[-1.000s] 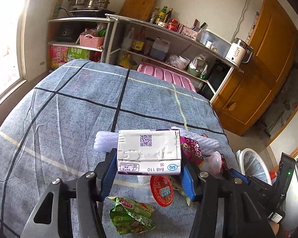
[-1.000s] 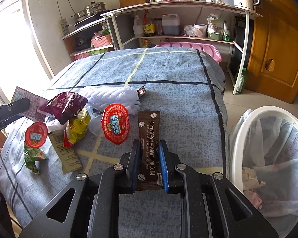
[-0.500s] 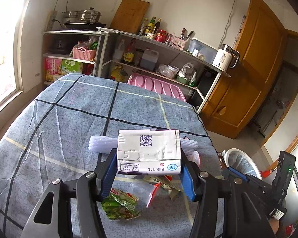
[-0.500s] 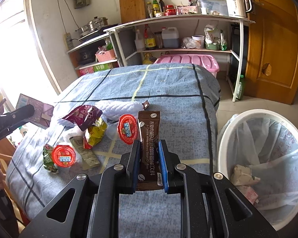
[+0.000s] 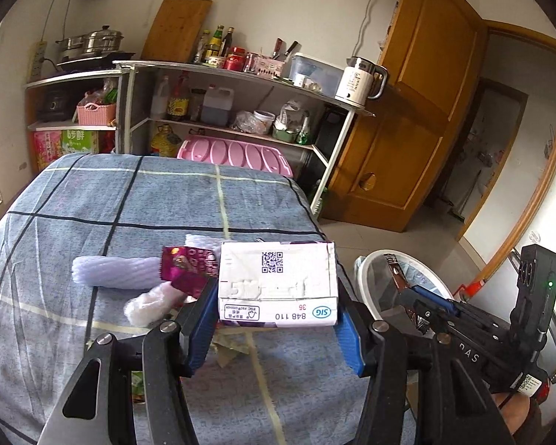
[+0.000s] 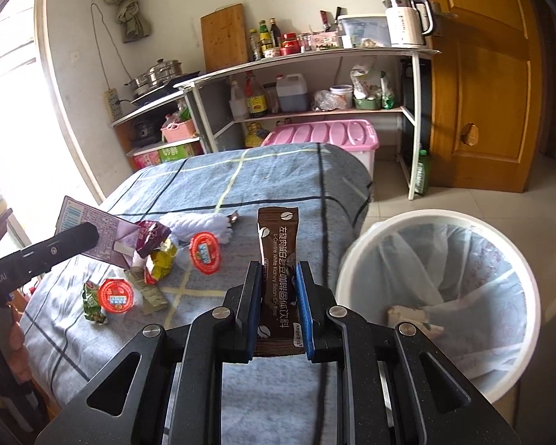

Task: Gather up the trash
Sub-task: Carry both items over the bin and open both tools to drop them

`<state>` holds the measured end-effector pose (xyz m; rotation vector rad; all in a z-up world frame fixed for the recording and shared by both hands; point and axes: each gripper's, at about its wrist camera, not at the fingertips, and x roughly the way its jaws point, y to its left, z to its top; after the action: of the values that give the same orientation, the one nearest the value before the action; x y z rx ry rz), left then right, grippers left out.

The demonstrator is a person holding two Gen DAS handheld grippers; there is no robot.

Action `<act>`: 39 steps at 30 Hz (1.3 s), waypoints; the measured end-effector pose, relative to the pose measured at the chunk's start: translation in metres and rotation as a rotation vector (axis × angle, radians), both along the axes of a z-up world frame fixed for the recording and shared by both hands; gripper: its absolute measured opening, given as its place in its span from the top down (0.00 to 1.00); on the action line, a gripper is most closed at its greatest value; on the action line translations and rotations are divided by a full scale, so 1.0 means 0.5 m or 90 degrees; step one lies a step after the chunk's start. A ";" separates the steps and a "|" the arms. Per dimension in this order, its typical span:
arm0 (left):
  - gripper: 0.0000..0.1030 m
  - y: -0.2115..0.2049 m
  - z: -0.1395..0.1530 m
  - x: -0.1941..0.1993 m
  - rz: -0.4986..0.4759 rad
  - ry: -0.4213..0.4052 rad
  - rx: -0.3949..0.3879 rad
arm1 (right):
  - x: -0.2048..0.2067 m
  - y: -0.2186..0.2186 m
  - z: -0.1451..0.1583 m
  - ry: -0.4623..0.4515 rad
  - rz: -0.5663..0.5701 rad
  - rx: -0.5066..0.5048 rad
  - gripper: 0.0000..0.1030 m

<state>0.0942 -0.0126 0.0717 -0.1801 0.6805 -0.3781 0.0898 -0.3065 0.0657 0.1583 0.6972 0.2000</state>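
My left gripper (image 5: pixel 276 328) is shut on a white drink carton (image 5: pixel 277 283) and holds it above the blue checked table (image 5: pixel 129 200). The carton also shows in the right wrist view (image 6: pixel 92 231). My right gripper (image 6: pixel 278 304) is shut on a brown coffee sachet (image 6: pixel 279 259), held above the table's right edge, just left of the white trash bin (image 6: pixel 441 296). The bin (image 5: pixel 374 278) has a clear liner and some trash inside. Loose trash lies on the table: two red-lidded cups (image 6: pixel 205 252) (image 6: pixel 116 295), a purple wrapper (image 6: pixel 150 237), a yellow wrapper (image 6: pixel 161 259), a green wrapper (image 6: pixel 92 302), white foam netting (image 6: pixel 200 224).
Behind the table stand shelves (image 6: pixel 315 59) with bottles, pots and a kettle (image 6: pixel 406 18), and a pink storage box (image 6: pixel 322 133). A wooden door (image 6: pixel 482 85) is at the right. A window is at the left. Tiled floor lies around the bin.
Both grippers have lifted and swung right with their loads. The bin has come closer in both views; the sachet now sits beside the bin's rim.
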 end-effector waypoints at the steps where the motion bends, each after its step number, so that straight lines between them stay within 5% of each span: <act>1: 0.45 -0.017 -0.001 0.003 -0.011 0.001 -0.001 | -0.003 -0.012 0.002 -0.001 -0.007 0.000 0.81; 23: 0.45 -0.371 -0.057 0.067 -0.207 0.048 0.011 | -0.021 -0.266 -0.057 0.074 -0.146 -0.030 0.81; 35: 0.44 -0.459 -0.122 0.098 -0.246 0.101 0.032 | 0.000 -0.317 -0.107 0.128 -0.173 -0.042 0.78; 39: 0.35 -0.458 -0.122 0.102 -0.242 0.104 0.025 | -0.002 -0.318 -0.112 0.130 -0.177 -0.037 0.57</act>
<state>0.1449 -0.2418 0.0106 -0.0428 0.8847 -0.7199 0.0888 -0.4653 0.0098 0.2200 0.8736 -0.1033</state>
